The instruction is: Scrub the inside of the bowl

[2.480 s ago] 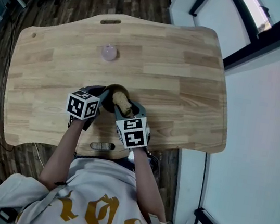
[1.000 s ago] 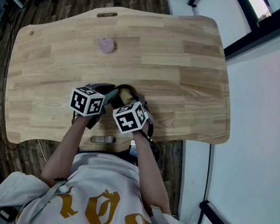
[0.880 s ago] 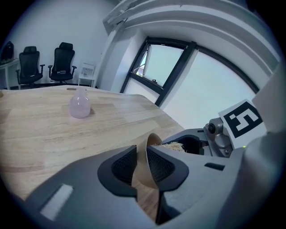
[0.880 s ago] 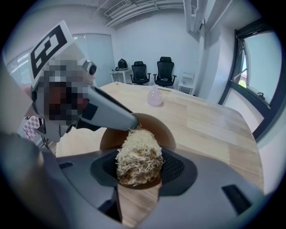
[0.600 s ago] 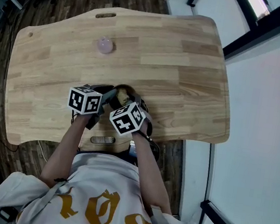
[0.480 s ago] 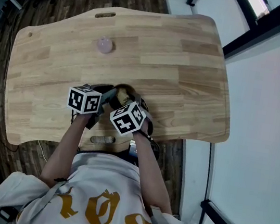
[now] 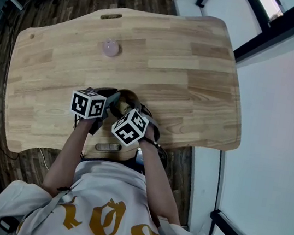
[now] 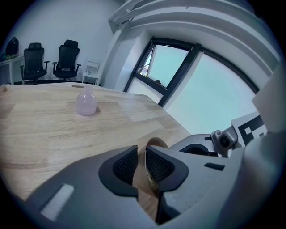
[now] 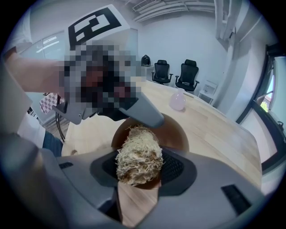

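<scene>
Two grippers: we have both at one brown bowl [image 7: 130, 95] near the front edge of the wooden table [image 7: 199, 67].
Left gripper [image 8: 142, 163]: its jaws are pinched onto the bowl's thin wall, one pad inside and one outside, with hardly any gap left.
Bowl, place: it sits between the two grippers, well apart from the small pink flask [image 7: 111, 48] farther back on the table. In the right gripper view its inside faces the camera, so we judge it tipped up, not lying flat.
Bowl, handling: we judge it light and stiff, with a smooth wall that could slide or pivot in a rim pinch once it is pushed. The rim, on the side away from the scrubbing, looks to us the right place to hold it.
Scrubber [image 9: 138, 156]: a pale wad of fibres, soft and springy by our reckoning, with its far end pointing into the bowl. We cannot tell whether it touches the inner wall.
Right gripper [image 9: 139, 173]: its jaws are clamped across the middle of the scrubber.
Arms: both forearms reach forward from the body and converge, with the marker cubes just beside each other above the bowl.
</scene>
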{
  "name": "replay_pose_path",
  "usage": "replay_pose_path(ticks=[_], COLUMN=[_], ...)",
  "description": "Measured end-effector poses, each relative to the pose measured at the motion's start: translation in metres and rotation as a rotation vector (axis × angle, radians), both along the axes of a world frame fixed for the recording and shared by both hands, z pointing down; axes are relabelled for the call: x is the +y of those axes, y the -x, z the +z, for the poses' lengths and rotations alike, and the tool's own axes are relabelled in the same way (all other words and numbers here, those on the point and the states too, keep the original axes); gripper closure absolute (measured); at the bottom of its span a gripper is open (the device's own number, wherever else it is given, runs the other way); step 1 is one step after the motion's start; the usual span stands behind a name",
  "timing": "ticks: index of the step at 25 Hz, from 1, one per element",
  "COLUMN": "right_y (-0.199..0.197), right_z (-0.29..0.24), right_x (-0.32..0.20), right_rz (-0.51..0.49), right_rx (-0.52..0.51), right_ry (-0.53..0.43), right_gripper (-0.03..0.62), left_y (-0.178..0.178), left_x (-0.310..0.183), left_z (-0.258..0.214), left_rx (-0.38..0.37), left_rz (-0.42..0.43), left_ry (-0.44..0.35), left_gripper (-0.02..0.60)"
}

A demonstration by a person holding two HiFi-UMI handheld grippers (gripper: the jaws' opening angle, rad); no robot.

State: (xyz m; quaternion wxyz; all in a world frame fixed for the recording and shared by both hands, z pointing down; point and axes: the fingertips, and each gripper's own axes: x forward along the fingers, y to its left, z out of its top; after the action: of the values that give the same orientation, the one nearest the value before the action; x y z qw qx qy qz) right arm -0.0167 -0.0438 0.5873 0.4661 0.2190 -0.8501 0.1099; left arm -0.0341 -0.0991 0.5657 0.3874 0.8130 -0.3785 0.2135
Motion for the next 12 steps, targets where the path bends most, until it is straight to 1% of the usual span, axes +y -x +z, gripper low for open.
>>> replay_pose_path(ticks=[3, 7, 12], right_y=[-0.001, -0.001, 0.0], right_z=[0.001, 0.003, 0.009], right_x=[0.003, 0.007, 0.016], right_rz=[-0.04, -0.07, -0.162], right_rx=[0.01, 0.019, 0.086], right_ry=[0.011, 0.031, 0.081], right_gripper=[0.399, 0.399, 0.402], left_y=[-0.002, -0.001, 0.001], left_x=[0.001, 0.003, 0.005], left_z=[0.001, 0.002, 0.006], left_rx=[-0.012, -0.023, -0.048], left_rz=[0.012, 0.024, 0.04], left_ry=[0.003, 0.004, 0.004], left_gripper=[0.525, 0.526, 0.526])
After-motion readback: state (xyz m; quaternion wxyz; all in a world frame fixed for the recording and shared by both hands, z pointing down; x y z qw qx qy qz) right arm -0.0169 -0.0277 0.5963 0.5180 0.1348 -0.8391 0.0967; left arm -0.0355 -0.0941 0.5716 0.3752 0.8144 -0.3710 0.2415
